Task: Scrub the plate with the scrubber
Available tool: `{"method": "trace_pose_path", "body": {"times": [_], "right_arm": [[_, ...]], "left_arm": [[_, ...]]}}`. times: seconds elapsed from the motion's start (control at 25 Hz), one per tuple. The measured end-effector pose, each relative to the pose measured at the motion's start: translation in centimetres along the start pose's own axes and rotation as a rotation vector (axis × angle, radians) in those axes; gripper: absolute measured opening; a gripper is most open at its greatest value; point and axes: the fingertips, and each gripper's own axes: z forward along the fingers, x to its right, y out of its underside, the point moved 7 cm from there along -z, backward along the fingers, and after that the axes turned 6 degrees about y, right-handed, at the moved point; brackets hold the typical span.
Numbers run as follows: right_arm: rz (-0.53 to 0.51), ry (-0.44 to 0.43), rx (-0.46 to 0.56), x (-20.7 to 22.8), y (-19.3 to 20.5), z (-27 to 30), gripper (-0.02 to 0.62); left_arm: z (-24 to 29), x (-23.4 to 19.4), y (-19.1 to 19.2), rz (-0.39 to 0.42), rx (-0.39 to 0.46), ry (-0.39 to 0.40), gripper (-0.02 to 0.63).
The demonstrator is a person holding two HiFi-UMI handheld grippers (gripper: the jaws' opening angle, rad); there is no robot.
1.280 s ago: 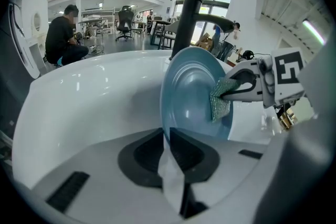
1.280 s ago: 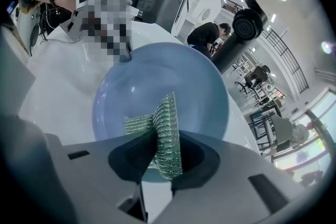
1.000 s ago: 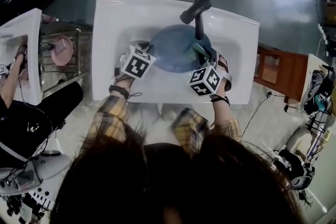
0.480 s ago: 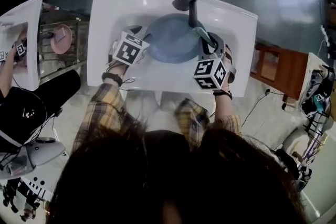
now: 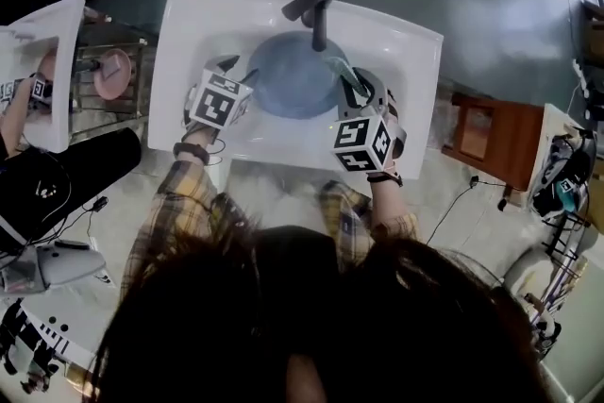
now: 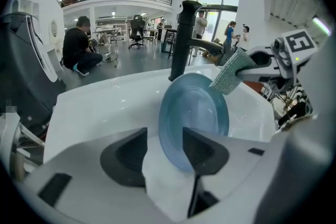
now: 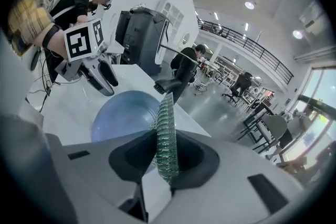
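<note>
A blue plate stands tilted in the white sink, under the black faucet. My left gripper is at the plate's left rim. In the left gripper view its jaws are opening: the plate has its rim between them, with a gap at the left pad. My right gripper is shut on a green mesh scrubber, which sticks up between its pads. The scrubber touches the plate's upper right rim. The plate lies just beyond the right jaws.
A second white sink stands at the left, where another person works. A pink plate sits on a rack between the sinks. A wooden stool stands right of my sink. More people are far off in the hall.
The left gripper's jaws have opened around the plate's rim. The right gripper keeps its hold on the scrubber at the plate's right side. The head view has shifted.
</note>
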Motion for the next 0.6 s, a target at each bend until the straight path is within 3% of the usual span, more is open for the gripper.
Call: {"method": "trace_pose_path", "body": {"times": [0.2, 0.6], "right_arm": [[0.06, -0.045, 0.036, 0.8, 0.2, -1.7, 0.103], [0.242, -0.12, 0.193, 4.3, -2.9, -6.0, 0.104]], "left_arm": [[-1.7, 2.0, -1.1, -0.02, 0.049, -0.032, 0.192], [-7.5, 5.3, -6.8, -0.046, 0.314, -0.061, 0.19]]}}
